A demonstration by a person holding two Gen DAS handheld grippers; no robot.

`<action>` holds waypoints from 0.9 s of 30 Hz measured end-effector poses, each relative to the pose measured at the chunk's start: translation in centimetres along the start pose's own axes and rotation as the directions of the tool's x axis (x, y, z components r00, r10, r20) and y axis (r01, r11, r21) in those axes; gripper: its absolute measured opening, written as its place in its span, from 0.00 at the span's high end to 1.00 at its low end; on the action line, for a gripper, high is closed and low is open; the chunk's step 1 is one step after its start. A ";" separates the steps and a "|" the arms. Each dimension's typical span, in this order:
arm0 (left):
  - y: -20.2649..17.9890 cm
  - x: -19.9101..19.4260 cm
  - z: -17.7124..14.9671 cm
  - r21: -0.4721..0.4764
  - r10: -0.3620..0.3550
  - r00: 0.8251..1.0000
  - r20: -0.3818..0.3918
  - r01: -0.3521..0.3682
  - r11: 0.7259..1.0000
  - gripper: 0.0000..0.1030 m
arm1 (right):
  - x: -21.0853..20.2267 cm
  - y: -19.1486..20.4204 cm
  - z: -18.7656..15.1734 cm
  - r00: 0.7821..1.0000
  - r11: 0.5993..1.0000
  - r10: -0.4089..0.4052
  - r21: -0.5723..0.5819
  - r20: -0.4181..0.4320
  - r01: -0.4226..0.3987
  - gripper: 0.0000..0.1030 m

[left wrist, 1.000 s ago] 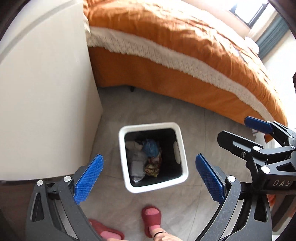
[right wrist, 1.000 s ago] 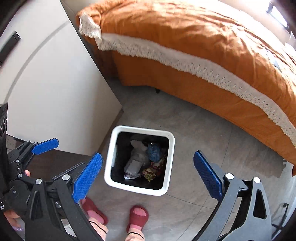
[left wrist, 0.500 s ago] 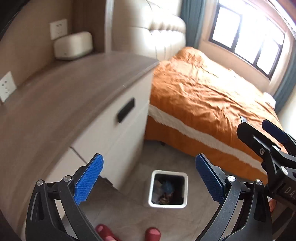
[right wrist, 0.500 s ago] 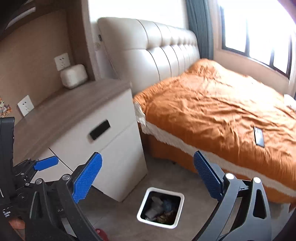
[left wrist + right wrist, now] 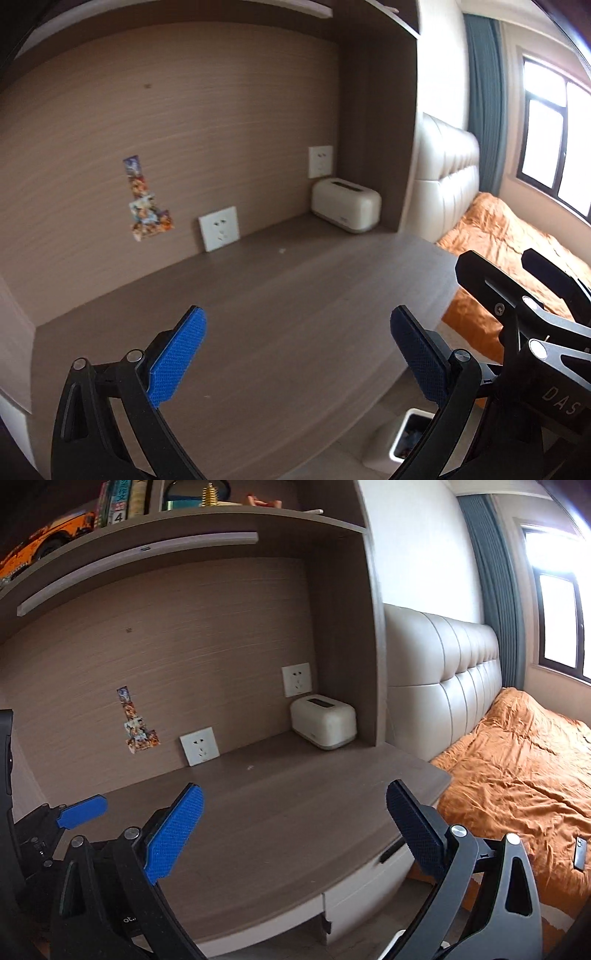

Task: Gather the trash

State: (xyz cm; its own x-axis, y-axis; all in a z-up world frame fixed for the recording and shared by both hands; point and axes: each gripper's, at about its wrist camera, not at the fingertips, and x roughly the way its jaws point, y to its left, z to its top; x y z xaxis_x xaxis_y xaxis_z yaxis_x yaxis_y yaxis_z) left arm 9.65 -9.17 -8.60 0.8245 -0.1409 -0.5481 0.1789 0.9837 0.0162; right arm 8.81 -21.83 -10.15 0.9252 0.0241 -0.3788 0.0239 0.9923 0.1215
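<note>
- While we hold both over the brown wooden desk top (image 5: 280, 314), our left gripper (image 5: 295, 354) and right gripper (image 5: 291, 830) gape wide, empty.
- Our white square trash bin (image 5: 397, 437) stands on the floor below the desk's edge.

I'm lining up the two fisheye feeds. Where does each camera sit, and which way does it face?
Left wrist: on the left gripper, facing the wooden desk and back panel; own open fingers show, the right gripper at the right edge, the trash bin below.
Right wrist: on the right gripper, facing the same desk from further right; own open fingers show, the left gripper at the left edge.
Shared: white box, two sockets, colourful sticker, orange bed.
</note>
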 end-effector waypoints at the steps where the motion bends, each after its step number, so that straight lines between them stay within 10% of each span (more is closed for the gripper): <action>1: 1.3 -0.4 0.4 -0.009 0.016 1.000 0.013 -0.015 1.000 0.05 | 0.2 1.2 0.2 1.000 1.000 0.026 0.013 0.007 -0.026 0.04; 14: 13.4 -2.8 2.3 -0.049 0.090 0.995 0.050 -0.087 0.995 0.05 | 2.5 12.0 2.3 0.998 0.998 0.062 -0.015 0.023 -0.061 0.04; 27: 16.7 -2.1 2.5 -0.062 0.147 0.989 0.031 -0.145 0.988 0.05 | 3.7 15.3 2.8 0.999 0.998 0.041 -0.040 0.035 -0.040 0.04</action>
State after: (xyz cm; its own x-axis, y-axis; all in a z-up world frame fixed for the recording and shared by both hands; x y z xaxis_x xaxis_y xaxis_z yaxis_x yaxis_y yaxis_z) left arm 12.25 7.30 -5.08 0.8581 0.0017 -0.5135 0.0242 0.9987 0.0438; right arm 13.67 -6.88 -7.14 0.9382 0.0605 -0.3408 -0.0279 0.9946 0.0998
